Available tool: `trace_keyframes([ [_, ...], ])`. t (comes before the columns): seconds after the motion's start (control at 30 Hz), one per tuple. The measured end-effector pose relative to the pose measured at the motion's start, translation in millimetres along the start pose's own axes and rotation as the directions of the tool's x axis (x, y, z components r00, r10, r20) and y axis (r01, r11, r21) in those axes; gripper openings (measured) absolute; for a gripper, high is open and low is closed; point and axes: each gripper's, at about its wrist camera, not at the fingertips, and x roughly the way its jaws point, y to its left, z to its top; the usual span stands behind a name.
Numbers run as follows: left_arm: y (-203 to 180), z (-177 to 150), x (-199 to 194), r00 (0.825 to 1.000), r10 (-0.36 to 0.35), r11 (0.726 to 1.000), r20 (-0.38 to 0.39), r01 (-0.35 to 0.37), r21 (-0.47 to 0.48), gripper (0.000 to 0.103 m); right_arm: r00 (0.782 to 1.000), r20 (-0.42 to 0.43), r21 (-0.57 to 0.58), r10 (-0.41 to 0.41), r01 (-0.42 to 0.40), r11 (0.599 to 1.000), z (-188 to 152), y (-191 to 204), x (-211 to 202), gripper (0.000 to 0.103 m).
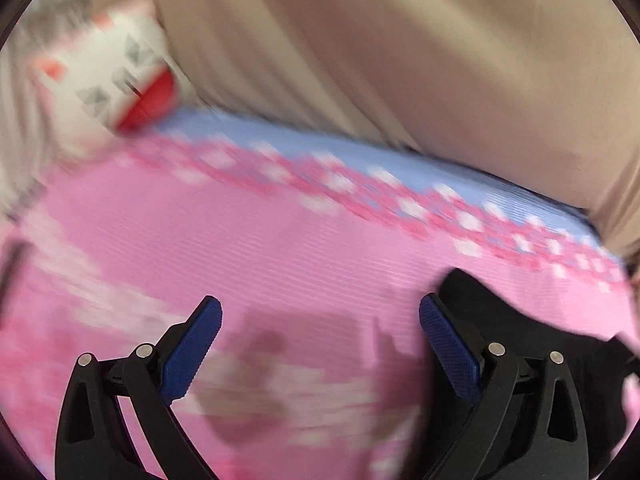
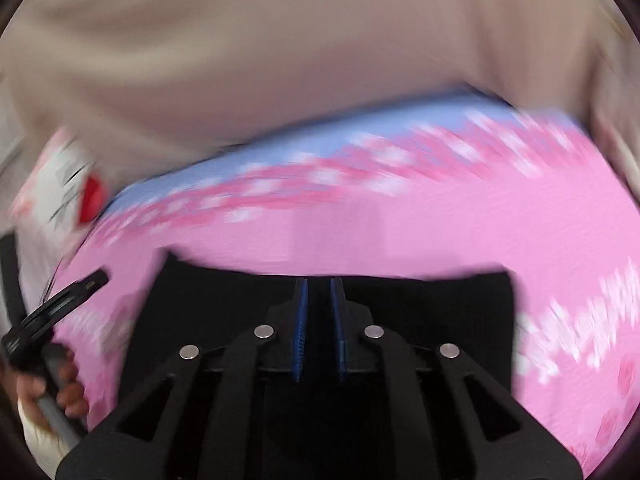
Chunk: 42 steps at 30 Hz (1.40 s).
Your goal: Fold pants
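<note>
No legible text, brand, number or sign found in either wrist view. The white box (image 1: 108, 76) with a red patch, at the far left edge of the pink mat (image 1: 280, 248), carries grey angular marks that may be print, but motion blur leaves them unreadable in both views.

You look across a pink sheet (image 1: 280, 248) printed with white blossoms and edged in pale blue, a beige curtain (image 1: 380, 52) hanging behind it and a white-and-red patterned cushion (image 1: 116, 72) at its far-left corner, all motion-blurred.
</note>
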Motion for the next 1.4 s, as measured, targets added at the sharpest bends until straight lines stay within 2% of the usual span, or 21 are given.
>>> trace_keyframes([
  [0.07, 14, -5, -18, 0.998, 0.047, 0.999, 0.036, -0.048, 0.025, 0.097, 0.998, -0.031, -0.119, 0.049, -0.053, 0.992, 4, 46, 26, 0.019],
  [0.2, 26, -14, -39, 0.996, 0.056, 0.996, 0.069, -0.060, 0.067, 0.097, 0.989, -0.140, -0.148, 0.054, -0.075, 0.986, -3, 86, 109, 0.022],
  [0.23, 27, -17, -42, 0.994, 0.072, 0.993, 0.077, -0.078, 0.085, 0.097, 0.989, -0.150, -0.157, 0.016, -0.040, 0.987, -10, 95, 129, 0.022],
  [0.37, 22, -25, -44, 0.991, 0.093, 0.987, 0.091, -0.104, 0.122, 0.097, 0.992, -0.122, -0.177, -0.043, 0.020, 0.984, -5, 114, 130, 0.022],
  [0.43, 17, -25, -42, 0.994, 0.066, 0.990, 0.082, -0.075, 0.119, 0.097, 0.991, -0.115, -0.192, -0.065, 0.041, 0.980, -5, 119, 130, 0.022],
  [0.5, 4, -24, -41, 0.998, 0.021, 0.991, 0.053, -0.027, 0.127, 0.097, 0.992, -0.121, -0.163, -0.039, 0.019, 0.986, -3, 113, 135, 0.022],
  [0.57, -9, -23, -45, 0.999, -0.020, 0.989, 0.031, 0.015, 0.144, 0.097, 0.988, -0.104, -0.012, 0.114, -0.116, 0.993, 4, 86, 119, 0.022],
  [0.6, -15, -24, -50, 0.999, -0.041, 0.987, 0.025, 0.037, 0.156, 0.097, 0.984, -0.052, 0.066, 0.168, -0.164, 0.984, 7, 67, 96, 0.021],
  [0.67, -28, -29, -60, 0.996, -0.083, 0.977, 0.021, 0.078, 0.197, 0.097, 0.995, 0.035, 0.070, 0.090, -0.093, 0.993, 8, 40, 58, 0.020],
  [0.73, -38, -36, -66, 0.995, -0.097, 0.969, 0.021, 0.089, 0.232, 0.097, 0.998, 0.057, 0.087, 0.004, -0.009, 0.996, 3, 6, 33, 0.020],
  [0.8, -52, -45, -69, 0.993, -0.118, 0.958, 0.015, 0.110, 0.264, 0.097, 0.997, 0.039, 0.166, -0.066, 0.059, 0.984, -10, -45, 22, 0.021],
  [0.83, -60, -49, -68, 0.992, -0.128, 0.953, 0.005, 0.122, 0.276, 0.097, 0.990, -0.001, 0.197, -0.139, 0.137, 0.971, -21, -74, 26, 0.018],
  [0.87, -70, -54, -65, 0.991, -0.133, 0.949, -0.009, 0.130, 0.289, 0.097, 0.985, -0.062, 0.243, -0.159, 0.170, 0.955, -36, -107, 37, 0.018],
  [0.93, -89, -63, -58, 0.991, -0.128, 0.940, -0.037, 0.134, 0.315, 0.097, 0.999, 0.022, 0.405, -0.026, 0.015, 0.914, -48, -134, 17, 0.018],
  [0.97, -95, -65, -56, 0.992, -0.122, 0.936, -0.041, 0.129, 0.328, 0.097, 0.999, 0.047, 0.412, -0.020, -0.001, 0.911, -47, -132, 2, 0.020],
  [1.07, -110, -75, -48, 0.995, -0.085, 0.924, -0.049, 0.097, 0.369, 0.097, 0.992, 0.126, 0.299, -0.029, -0.010, 0.954, -48, -106, -35, 0.023],
  [1.13, -116, -82, -40, 0.996, -0.058, 0.921, -0.069, 0.080, 0.381, 0.097, 0.995, 0.090, 0.268, -0.046, 0.020, 0.963, -57, -102, -35, 0.027],
  [1.17, -116, -83, -35, 0.996, -0.048, 0.922, -0.078, 0.075, 0.380, 0.097, 0.995, 0.034, 0.243, -0.095, 0.084, 0.966, -66, -103, -24, 0.033],
  [1.2, -116, -85, -31, 0.995, -0.040, 0.924, -0.092, 0.072, 0.375, 0.098, 0.990, -0.025, 0.208, -0.135, 0.138, 0.968, -75, -106, -9, 0.032],
  [1.3, -113, -89, -28, 0.994, -0.041, 0.934, -0.105, 0.076, 0.348, 0.098, 0.993, 0.031, 0.219, -0.117, 0.107, 0.970, -82, -99, -33, 0.033],
  [1.4, -112, -90, -31, 0.994, -0.036, 0.932, -0.106, 0.072, 0.356, 0.098, 0.990, 0.107, 0.142, -0.091, 0.075, 0.987, -85, -75, -74, 0.034],
])
